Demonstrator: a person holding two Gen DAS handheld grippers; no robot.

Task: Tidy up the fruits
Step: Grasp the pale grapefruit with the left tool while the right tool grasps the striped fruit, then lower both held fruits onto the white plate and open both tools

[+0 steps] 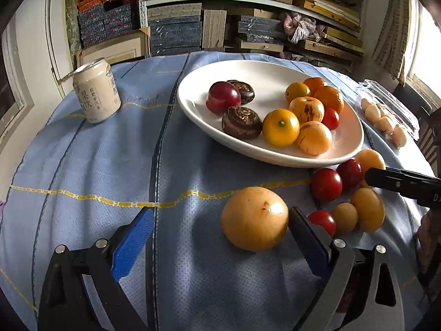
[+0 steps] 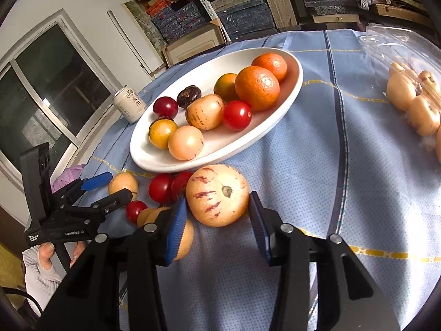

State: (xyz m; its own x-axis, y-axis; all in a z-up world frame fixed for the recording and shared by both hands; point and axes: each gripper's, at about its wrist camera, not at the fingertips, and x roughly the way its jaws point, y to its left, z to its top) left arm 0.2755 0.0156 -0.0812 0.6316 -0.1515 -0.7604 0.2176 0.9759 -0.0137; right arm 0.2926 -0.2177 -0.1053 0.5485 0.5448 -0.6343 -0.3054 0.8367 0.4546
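Observation:
In the right wrist view my right gripper (image 2: 217, 202) has its blue pads against both sides of a striped yellow fruit (image 2: 217, 194), which rests on the blue cloth just in front of the white oval plate (image 2: 292, 82). In the left wrist view my left gripper (image 1: 220, 212) stands wide open. A plain round yellow fruit (image 1: 255, 218) lies on the cloth between its fingers, close to the right one. The plate (image 1: 193, 104) holds oranges, tomatoes, a plum and dark brown fruits. Loose red tomatoes (image 1: 326, 183) and small yellow fruits (image 1: 368, 209) lie between the two grippers.
A pale drink can (image 1: 96, 93) stands to the left of the plate. An open clear plastic box of pale fruits (image 2: 413, 104) lies on the right. The cloth (image 1: 96, 171) hangs over the table's round edge. Shelves of boxes stand behind, and a sleeved hand (image 2: 46, 251) holds the left gripper.

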